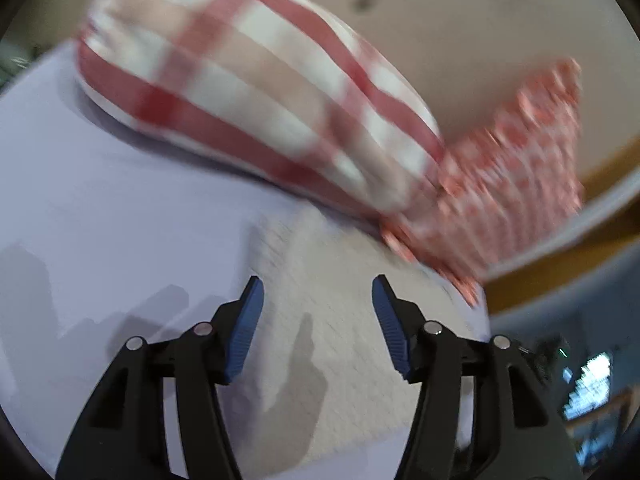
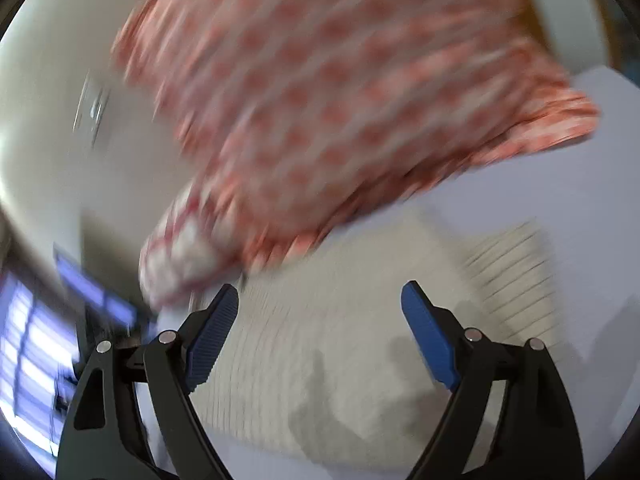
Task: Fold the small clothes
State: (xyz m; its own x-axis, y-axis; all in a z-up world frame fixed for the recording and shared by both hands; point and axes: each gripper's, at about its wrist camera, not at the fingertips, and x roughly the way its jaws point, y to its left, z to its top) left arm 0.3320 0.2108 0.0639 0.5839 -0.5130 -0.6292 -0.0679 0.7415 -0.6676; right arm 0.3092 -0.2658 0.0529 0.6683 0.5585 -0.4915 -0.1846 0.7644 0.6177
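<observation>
A white ribbed knit garment (image 1: 320, 320) lies flat on a pale lilac sheet (image 1: 100, 200). It also shows in the right wrist view (image 2: 340, 352). My left gripper (image 1: 318, 288) is open and empty, just above the garment. My right gripper (image 2: 320, 296) is open and empty over the same garment. Both views are blurred by motion.
A red and white checked pillow (image 1: 248, 80) lies behind the garment. A pillow with a small red pattern (image 1: 508, 168) sits beside it, and it fills the top of the right wrist view (image 2: 340, 92). A beige wall (image 1: 460, 40) is behind. The bed edge (image 1: 486, 308) is at right.
</observation>
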